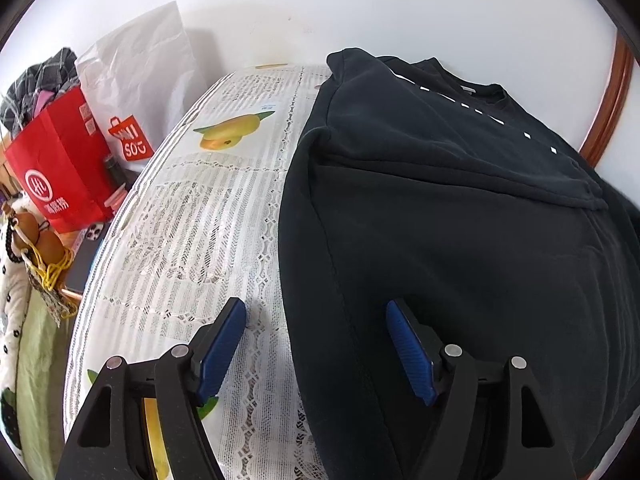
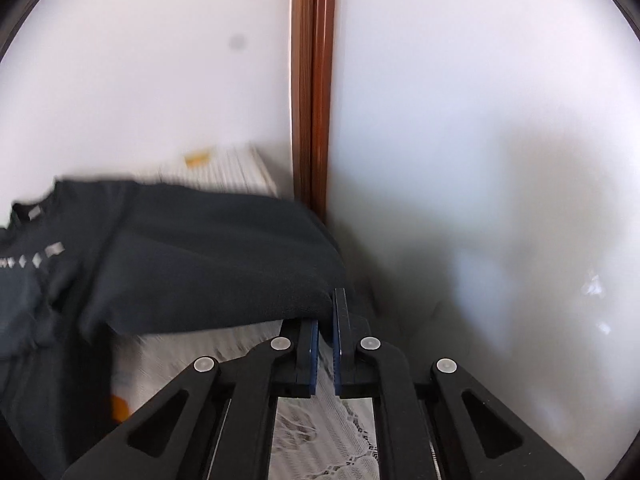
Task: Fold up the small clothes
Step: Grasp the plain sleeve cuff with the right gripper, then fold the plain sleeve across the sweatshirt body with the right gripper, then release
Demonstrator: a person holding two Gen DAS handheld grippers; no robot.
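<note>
White walls are standing behind the lace tablecloth [image 1: 192, 240] where the black shirt [image 1: 460, 220] is lying. My right gripper [image 2: 326, 344] is pinching the shirt's edge, lifting it. My left gripper [image 1: 316, 344] is hanging wide open over the near edge. I think the shirt is soft and floppy, so edges are best for grabbing.

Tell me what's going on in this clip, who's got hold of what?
A person with two handheld grippers is folding a black T-shirt on a table covered by a lace tablecloth. The right gripper is pinched shut on the shirt's edge and lifts it off the cloth; that view is blurred. The left gripper is open and holds nothing, one finger above the tablecloth and the other above the shirt's side. One sleeve already lies folded across the body. Shopping bags sit beside the table.
</note>
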